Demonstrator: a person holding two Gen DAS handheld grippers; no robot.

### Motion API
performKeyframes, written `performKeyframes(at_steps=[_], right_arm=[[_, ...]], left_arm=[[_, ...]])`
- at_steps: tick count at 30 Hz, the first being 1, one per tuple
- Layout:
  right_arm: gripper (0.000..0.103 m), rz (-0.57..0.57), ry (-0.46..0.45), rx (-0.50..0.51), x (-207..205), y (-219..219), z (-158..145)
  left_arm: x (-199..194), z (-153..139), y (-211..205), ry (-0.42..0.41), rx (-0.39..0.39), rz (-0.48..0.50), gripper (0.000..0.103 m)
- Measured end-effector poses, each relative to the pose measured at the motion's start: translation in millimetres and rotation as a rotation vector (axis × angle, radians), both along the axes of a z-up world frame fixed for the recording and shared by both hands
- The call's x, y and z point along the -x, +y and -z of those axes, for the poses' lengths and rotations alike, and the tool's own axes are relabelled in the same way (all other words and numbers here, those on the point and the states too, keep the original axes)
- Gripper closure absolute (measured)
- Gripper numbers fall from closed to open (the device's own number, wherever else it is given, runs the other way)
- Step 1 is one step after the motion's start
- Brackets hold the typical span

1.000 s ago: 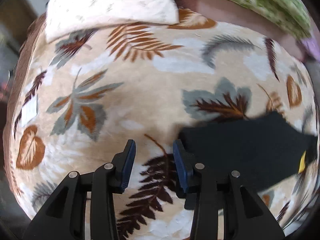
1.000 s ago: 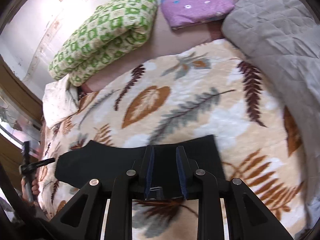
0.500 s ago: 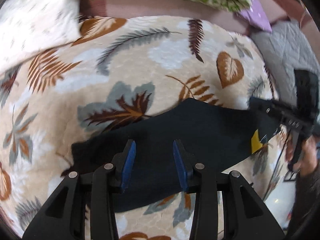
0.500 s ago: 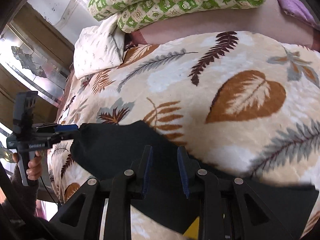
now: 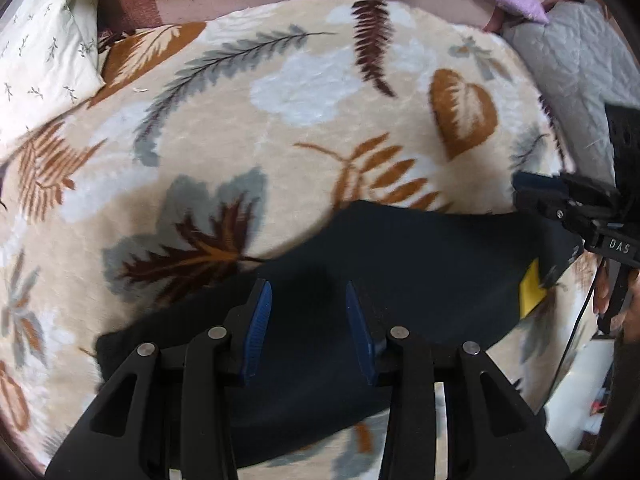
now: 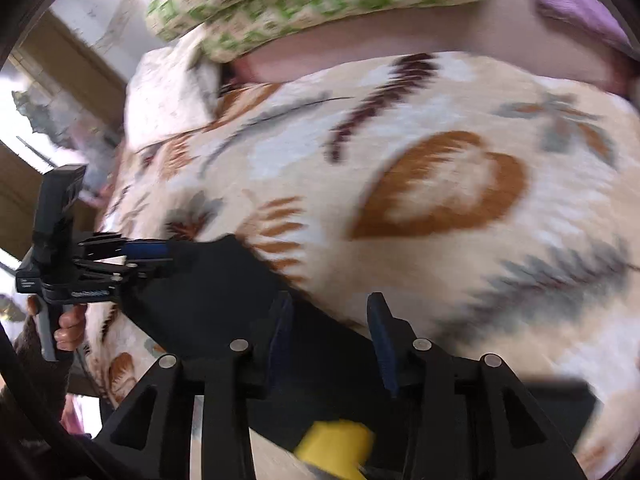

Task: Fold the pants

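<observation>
The dark navy cloth pants (image 5: pixel 400 280) lie flat on the cream fleece blanket with brown and grey leaf prints (image 5: pixel 280 120) that covers the bed, drawn into one long band with a yellow tag (image 5: pixel 530 292) showing near one end. That shape suggests a first fold along the length is done, though the layers cannot be counted; folding end to end looks like what is left. The left claw (image 5: pixel 308 328) hangs over the band's middle with its blue pads apart and nothing between them, so it is released. The right claw (image 6: pixel 328 340) stands over the end near the yellow tag (image 6: pixel 336 444); its jaws have just been opening, the pads are clear of the cloth, and it is released too. Compared with a second ago, the left claw has come from the bare blanket beside the pants to above them, and the right claw's gap is plainly wider, with the yellow tag now showing under it.
</observation>
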State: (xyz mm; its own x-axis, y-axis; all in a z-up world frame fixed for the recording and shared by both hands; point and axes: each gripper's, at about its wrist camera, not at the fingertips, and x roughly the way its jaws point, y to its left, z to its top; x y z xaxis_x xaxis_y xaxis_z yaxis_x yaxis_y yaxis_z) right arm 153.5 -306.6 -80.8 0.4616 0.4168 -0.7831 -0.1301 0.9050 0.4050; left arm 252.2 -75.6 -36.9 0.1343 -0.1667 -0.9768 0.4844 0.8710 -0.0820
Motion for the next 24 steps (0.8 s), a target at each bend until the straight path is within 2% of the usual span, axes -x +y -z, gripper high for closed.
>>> performKeyframes(at_steps=[4, 8, 9, 10, 11, 13, 16, 18, 19, 22, 24], right_arm=[[0.062, -0.074, 0.005, -0.085, -32.8, 35.6, 16.1], [0.062, -0.153, 0.036, -0.066, -65.3, 73.1, 30.5], [0.062, -0.166, 0.039, -0.065, -68.8, 78.0, 32.7], [0.061, -0.176, 0.041, -0.059, -72.5, 82.5, 34.2], [0.061, -0.188, 0.047, -0.044, -76.0, 87.0, 36.7], [0.061, -0.222, 0.081, -0.048, -81.7, 93.6, 42.7], [0.062, -0.291, 0.093, -0.021, -81.4, 105.4, 45.0], [0.075, -0.349, 0.074, 0.043, -78.4, 114.1, 44.1], [0.092, -0.37, 0.068, 0.053, -76.7, 116.5, 43.5], [0.095, -0.41, 0.002, 0.111, -67.0, 120.7, 33.0], [0.095, -0.382, -0.04, 0.113, -62.4, 115.1, 23.8]], left_arm=[[-10.8, 2.4, 11.3, 0.018, -0.029, 0.07, 0.066], [-19.1, 6.7, 11.2, 0.084, -0.006, 0.17, 0.066], [-20.6, 8.6, 9.2, 0.103, -0.001, 0.19, 0.062], [-22.1, 11.0, 5.8, 0.107, -0.009, 0.205, 0.055], [-22.7, 12.2, 2.8, 0.096, -0.024, 0.217, 0.054], [-25.1, 14.3, -4.5, 0.069, -0.056, 0.248, 0.053], [-28.9, 13.9, -6.8, 0.077, -0.031, 0.264, 0.053], [-28.8, 16.1, -8.1, 0.091, -0.032, 0.286, 0.053], [-26.4, 18.6, -9.4, 0.097, -0.047, 0.308, 0.053], [-16.6, 23.1, -13.9, 0.092, -0.07, 0.361, 0.053], [-12.4, 22.5, -18.6, 0.077, -0.07, 0.382, 0.053]])
